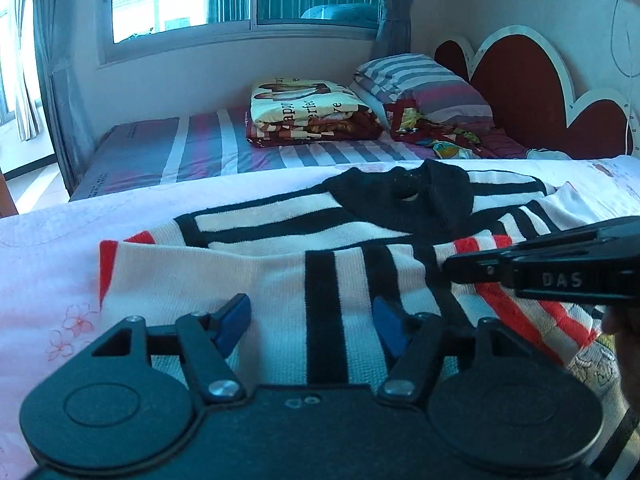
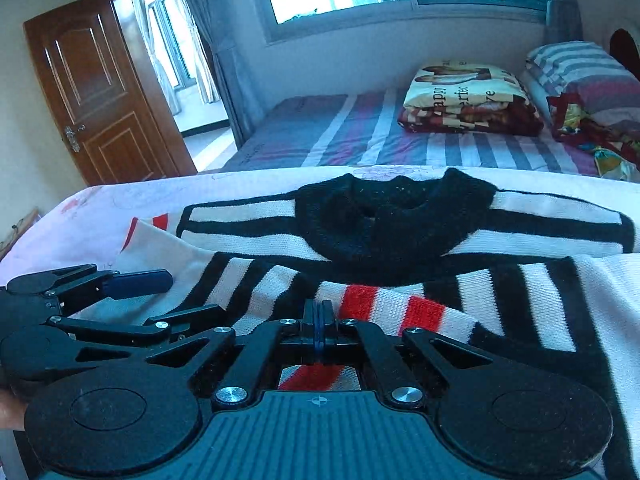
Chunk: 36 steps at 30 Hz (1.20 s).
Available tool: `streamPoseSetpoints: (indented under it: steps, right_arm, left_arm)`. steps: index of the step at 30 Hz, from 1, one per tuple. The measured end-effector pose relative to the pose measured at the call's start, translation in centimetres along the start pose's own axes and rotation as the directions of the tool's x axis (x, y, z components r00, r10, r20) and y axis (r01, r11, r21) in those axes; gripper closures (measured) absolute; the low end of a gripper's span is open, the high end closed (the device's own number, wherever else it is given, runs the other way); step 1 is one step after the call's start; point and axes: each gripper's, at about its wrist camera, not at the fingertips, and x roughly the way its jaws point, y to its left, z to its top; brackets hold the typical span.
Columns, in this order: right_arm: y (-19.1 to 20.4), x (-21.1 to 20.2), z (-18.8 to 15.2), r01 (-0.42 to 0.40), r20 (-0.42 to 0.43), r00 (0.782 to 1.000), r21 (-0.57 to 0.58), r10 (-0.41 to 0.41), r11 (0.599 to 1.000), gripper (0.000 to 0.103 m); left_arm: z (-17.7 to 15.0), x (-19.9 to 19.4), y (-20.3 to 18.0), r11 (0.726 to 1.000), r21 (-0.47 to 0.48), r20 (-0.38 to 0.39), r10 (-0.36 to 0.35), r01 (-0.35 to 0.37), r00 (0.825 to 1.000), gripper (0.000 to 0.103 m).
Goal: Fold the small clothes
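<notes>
A white knit sweater [image 1: 256, 276] with black stripes, red cuff bands and a black collar [image 1: 404, 200] lies flat on the pink floral sheet [image 1: 48, 248]. Its left sleeve is folded across the body, red cuff [image 1: 106, 264] at the left. My left gripper [image 1: 312, 324] is open just above this sleeve, blue pads [image 1: 236, 320] apart, nothing between them. My right gripper [image 2: 318, 320] is shut on the red-striped right sleeve cuff [image 2: 384, 308], which crosses the chest. In the left wrist view the right gripper [image 1: 450, 268] reaches in from the right. The left gripper [image 2: 168, 300] appears at the left of the right wrist view.
Behind the sheet stands a bed with a striped cover [image 1: 192, 152], a folded printed blanket [image 1: 308, 112], a striped pillow [image 1: 424, 84] and a red heart-shaped headboard [image 1: 516, 88]. A wooden door [image 2: 100, 92] stands open at far left. A person's hand [image 1: 628, 352] shows at the right edge.
</notes>
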Motion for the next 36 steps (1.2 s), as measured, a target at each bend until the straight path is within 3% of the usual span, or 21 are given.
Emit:
streamPoseSetpoints:
  steps: [3, 6, 10, 14, 15, 16, 17, 18, 19, 23, 25, 27, 28, 30, 34, 36]
  right_arm:
    - [-1.0, -1.7, -0.2, 0.082, 0.038, 0.996, 0.017, -0.082, 0.997, 0.103]
    - [-3.0, -1.8, -0.6, 0.056, 0.011, 0.998, 0.070, -0.057, 0.996, 0.103]
    - [-2.9, -2.3, -0.3, 0.068, 0.001, 0.998, 0.055, -0.068, 0.996, 0.103]
    - [-4.0, -5.8, -1.0, 0.119, 0.052, 0.991, 0.071, -0.123, 0.990, 0.103]
    - [-4.7, -6.8, -1.4, 0.129, 0.059, 0.989, 0.092, -0.135, 0.987, 0.099]
    - [-5.6, -7.7, -1.9, 0.143, 0.069, 0.986, 0.122, -0.152, 0.982, 0.070]
    - [-6.4, -8.6, -2.4, 0.152, 0.073, 0.984, 0.149, -0.165, 0.977, 0.052]
    - [-7.1, -9.3, -2.9, 0.156, 0.083, 0.981, 0.171, -0.172, 0.973, 0.041]
    - [-7.4, -9.9, -3.3, 0.153, 0.092, 0.981, 0.177, -0.171, 0.972, 0.041]
    - [-8.1, -10.5, -4.3, 0.130, 0.066, 0.987, 0.217, -0.148, 0.967, 0.042]
    - [-8.2, -10.4, -4.5, 0.093, 0.056, 0.992, 0.235, -0.109, 0.967, 0.054]
    - [-8.2, -10.6, -4.8, 0.048, 0.057, 0.996, 0.251, -0.064, 0.967, 0.058]
    - [-7.8, -10.3, -4.8, 0.056, 0.051, 0.996, 0.235, -0.070, 0.970, 0.074]
    - [-7.3, -9.9, -4.9, 0.064, 0.035, 0.997, 0.194, -0.072, 0.979, 0.091]
    - [-6.3, -11.1, -5.0, 0.084, 0.069, 0.993, 0.155, -0.096, 0.984, 0.091]
    - [-6.7, -10.1, -5.8, 0.108, 0.019, 0.993, 0.161, -0.113, 0.981, 0.092]
  left_arm:
    - [-0.2, -0.3, 0.4, 1.000, 0.007, -0.002, -0.003, 0.003, 1.000, 0.034]
    - [-0.2, 0.0, 0.1, 1.000, 0.006, 0.004, 0.003, -0.003, 1.000, 0.034]
    - [0.1, 0.0, -0.2, 1.000, -0.002, -0.007, 0.014, -0.014, 1.000, 0.034]
    - [-0.1, -3.6, 0.0, 0.999, -0.008, 0.035, 0.037, -0.037, 0.999, 0.038]
    - [-0.5, -4.6, 0.4, 0.999, -0.026, 0.047, 0.033, -0.032, 0.998, 0.038]
    - [-1.1, -5.3, 0.7, 0.998, -0.049, 0.050, 0.032, -0.029, 0.998, 0.038]
    - [-1.9, -5.8, 1.0, 0.997, -0.064, 0.042, 0.038, -0.035, 0.998, 0.038]
    - [-2.6, -5.8, 1.2, 0.997, -0.070, 0.017, 0.044, -0.042, 0.999, 0.038]
    - [-3.4, -5.3, 1.2, 0.996, -0.066, -0.027, 0.058, -0.060, 0.998, 0.038]
    - [-3.9, -5.4, 0.3, 0.994, -0.039, -0.002, 0.103, -0.103, 0.995, 0.037]
    - [-3.5, -5.7, 0.0, 0.992, -0.059, 0.003, 0.110, -0.110, 0.994, 0.040]
    - [-3.8, -5.6, -0.3, 0.992, -0.042, -0.011, 0.120, -0.120, 0.993, 0.038]
    - [-4.0, -5.5, -0.5, 0.992, -0.031, -0.007, 0.126, -0.126, 0.992, 0.038]
    - [-4.1, -5.5, -0.1, 0.992, -0.046, -0.002, 0.121, -0.121, 0.993, 0.037]
    - [-4.6, -5.5, 0.6, 0.989, -0.054, -0.008, 0.136, -0.136, 0.991, 0.036]
    - [-4.8, -5.2, 0.3, 0.988, -0.032, 0.002, 0.152, -0.152, 0.988, 0.034]
